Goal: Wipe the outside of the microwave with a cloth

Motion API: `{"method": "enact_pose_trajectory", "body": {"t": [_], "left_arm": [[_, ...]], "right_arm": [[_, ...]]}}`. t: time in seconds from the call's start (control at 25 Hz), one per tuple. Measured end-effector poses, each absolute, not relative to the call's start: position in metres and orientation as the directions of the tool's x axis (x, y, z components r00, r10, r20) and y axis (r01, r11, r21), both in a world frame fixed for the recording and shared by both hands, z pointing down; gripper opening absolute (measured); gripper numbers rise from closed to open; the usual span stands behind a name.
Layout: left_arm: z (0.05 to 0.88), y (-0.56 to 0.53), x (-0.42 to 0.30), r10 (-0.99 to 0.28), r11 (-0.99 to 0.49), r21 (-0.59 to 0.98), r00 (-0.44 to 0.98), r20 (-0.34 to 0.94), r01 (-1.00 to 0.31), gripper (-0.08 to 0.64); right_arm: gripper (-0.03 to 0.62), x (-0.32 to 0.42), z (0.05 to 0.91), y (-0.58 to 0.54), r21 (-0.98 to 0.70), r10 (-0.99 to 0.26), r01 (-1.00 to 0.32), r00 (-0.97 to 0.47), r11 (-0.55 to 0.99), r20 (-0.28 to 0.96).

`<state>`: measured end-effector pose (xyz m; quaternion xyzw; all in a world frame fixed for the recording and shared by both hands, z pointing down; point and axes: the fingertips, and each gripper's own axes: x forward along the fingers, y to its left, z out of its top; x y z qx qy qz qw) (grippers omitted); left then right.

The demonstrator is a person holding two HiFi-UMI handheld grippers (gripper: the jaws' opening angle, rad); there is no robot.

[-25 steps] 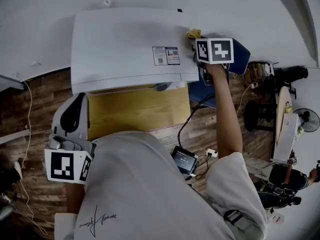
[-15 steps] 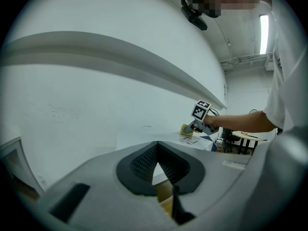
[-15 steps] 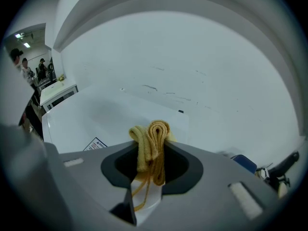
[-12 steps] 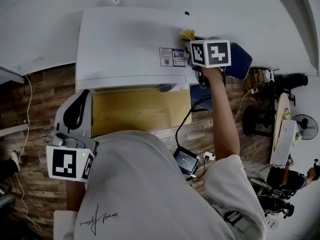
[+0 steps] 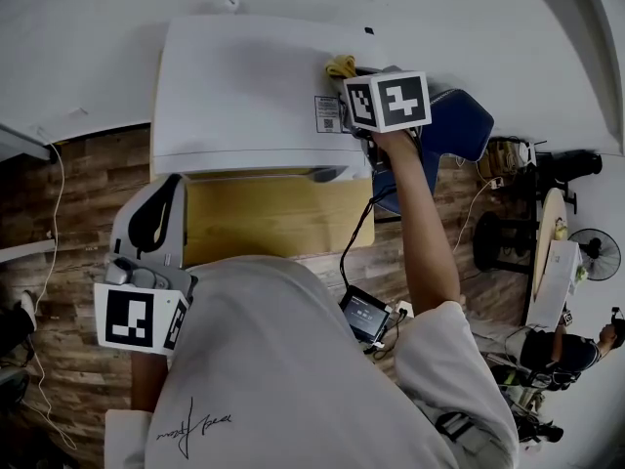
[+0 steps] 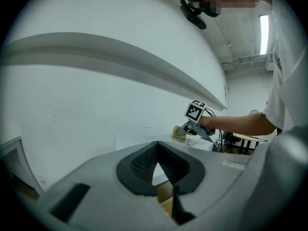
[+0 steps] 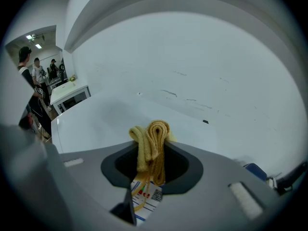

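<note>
The white microwave (image 5: 249, 91) stands against the wall, seen from above. A folded yellow cloth (image 5: 341, 65) lies on its top near the back right, just beyond the printed label (image 5: 327, 113). My right gripper (image 5: 354, 78) is shut on the cloth (image 7: 150, 143), which sticks up between its jaws and touches the microwave top (image 7: 101, 117). My left gripper (image 5: 164, 189) hangs low at the microwave's front left, away from the cloth, jaws together (image 6: 156, 150) on nothing. From the left gripper view, the right gripper's marker cube (image 6: 195, 111) and cloth (image 6: 180, 129) show on the microwave.
A tan cardboard box (image 5: 278, 213) sits under the microwave's front. A blue chair (image 5: 457, 125) stands to the right, with cables and a small screen device (image 5: 360, 313) on the wooden floor. People (image 7: 33, 81) and another microwave on a table (image 7: 72, 97) are far to the left.
My right gripper has slid the cloth leftward and a little back, from the microwave's right edge to above the label. The left gripper has stayed put.
</note>
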<state>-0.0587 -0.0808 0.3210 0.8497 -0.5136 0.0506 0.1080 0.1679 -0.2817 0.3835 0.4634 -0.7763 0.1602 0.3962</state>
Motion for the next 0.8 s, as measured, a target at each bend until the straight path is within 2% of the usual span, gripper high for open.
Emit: {"method": "enact_pose_trajectory", "body": {"t": [0.8], "left_arm": [[0.320,-0.079,-0.086,-0.890,-0.398,0.139,0.418,0.181,-0.907,-0.009]], "right_arm": [[0.115,0.016,0.386,-0.265,0.036,-0.470,-0.694,-0.447,0.719,0.761]]}}
